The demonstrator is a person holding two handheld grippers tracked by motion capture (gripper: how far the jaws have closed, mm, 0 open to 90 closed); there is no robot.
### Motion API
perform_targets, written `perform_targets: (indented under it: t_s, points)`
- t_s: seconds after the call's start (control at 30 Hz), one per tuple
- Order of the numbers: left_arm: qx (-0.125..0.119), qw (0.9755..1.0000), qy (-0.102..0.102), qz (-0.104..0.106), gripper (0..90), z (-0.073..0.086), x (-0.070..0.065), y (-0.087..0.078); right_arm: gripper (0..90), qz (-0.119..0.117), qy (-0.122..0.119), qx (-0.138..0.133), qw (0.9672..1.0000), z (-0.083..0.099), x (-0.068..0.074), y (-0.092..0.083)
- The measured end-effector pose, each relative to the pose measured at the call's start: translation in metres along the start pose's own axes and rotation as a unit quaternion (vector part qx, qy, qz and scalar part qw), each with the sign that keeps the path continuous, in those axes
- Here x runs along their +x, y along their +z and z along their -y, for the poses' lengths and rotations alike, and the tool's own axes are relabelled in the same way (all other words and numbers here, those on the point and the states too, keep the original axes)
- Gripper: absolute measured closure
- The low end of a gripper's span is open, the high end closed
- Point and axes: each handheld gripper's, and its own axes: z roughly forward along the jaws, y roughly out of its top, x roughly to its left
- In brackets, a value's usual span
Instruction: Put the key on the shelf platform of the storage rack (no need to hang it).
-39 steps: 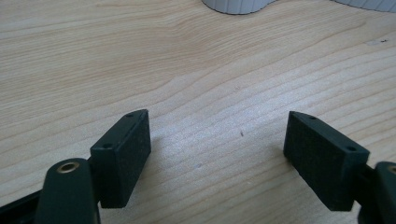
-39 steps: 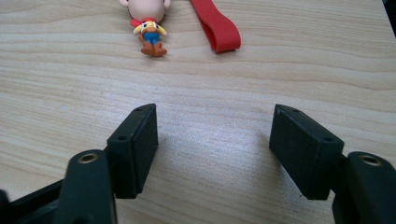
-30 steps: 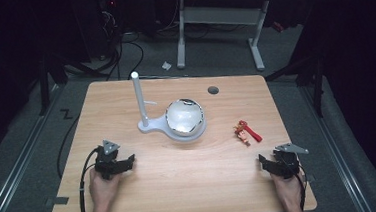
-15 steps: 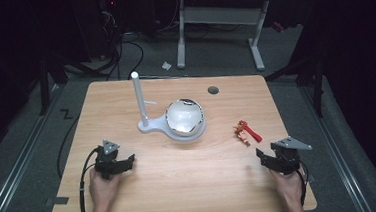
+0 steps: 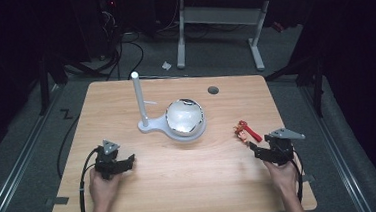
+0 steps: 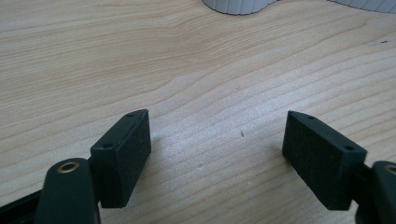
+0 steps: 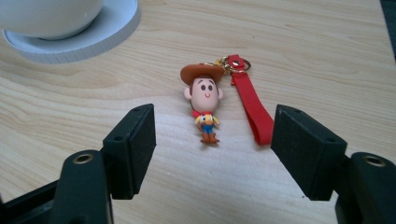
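**Both grippers open over the table, keychain ahead of the right one**

Grippers are seen from the high view near the front edge of the table [image 5: 181, 186]: the left gripper [image 5: 125, 163] is held at the left, the right gripper [image 5: 258, 150] at the right, each in one hand. Between them, farther back, a white stand [image 5: 149, 124] with an upright post is set, and a bowl [image 5: 185, 117] is carried on its base. The keychain [image 5: 245, 131] is found lying on the wood just beyond the right gripper, apart from it and well apart from the stand.

Left gripper view: the left gripper [image 6: 219, 144] is shown released, its jaws spread wide with bare wood between them. The rim of the stand [image 6: 238, 5] is cut by the top edge.

Right gripper view: the right gripper [image 7: 212, 149] is shown released; its jaws have just been opening, and nothing is pressed by them. The keychain [image 7: 205, 100], a cowboy figure with a red strap [image 7: 252, 107], lies flat ahead of the gap, touched by neither jaw. The stand [image 7: 93, 35] is seen at upper left.
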Motion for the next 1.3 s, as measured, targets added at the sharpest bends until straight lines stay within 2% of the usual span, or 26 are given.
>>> perform_targets:
  t_s: [0.13,0.37,0.5,0.53,0.67,0.9,1.07,1.3]
  points:
    - [0.000,1.0000,0.000,0.000,24.0,0.000,0.000,0.000,29.3,0.000,-0.004,-0.001,1.0000,-0.006,0.000,0.007]
    - [0.000,1.0000,0.000,0.000,24.0,0.000,0.000,0.000,26.2,0.000,0.005,0.009,1.0000,-0.013,-0.007,0.019]
    - [0.000,1.0000,0.000,0.000,24.0,0.000,0.000,0.000,24.1,0.001,0.003,0.018,0.9998,-0.015,-0.009,0.026]
    - [0.000,1.0000,0.000,0.000,24.0,0.000,0.000,0.000,22.0,-0.001,0.003,0.027,0.9996,-0.017,-0.010,0.033]
    - [0.000,1.0000,0.000,-0.001,24.1,0.000,0.000,0.000,21.2,-0.005,0.004,0.026,0.9996,-0.020,-0.011,0.039]
    - [0.000,1.0000,0.000,-0.001,24.1,0.000,0.000,0.000,18.3,0.002,-0.002,0.045,0.9990,-0.026,-0.015,0.055]
    - [0.000,1.0000,0.000,-0.001,24.1,0.000,0.000,0.000,17.7,0.002,0.006,0.061,0.9981,-0.023,-0.021,0.067]
    - [0.000,1.0000,0.000,-0.001,24.1,0.000,0.000,0.000,16.4,-0.004,0.020,0.058,0.9981,-0.022,-0.027,0.076]
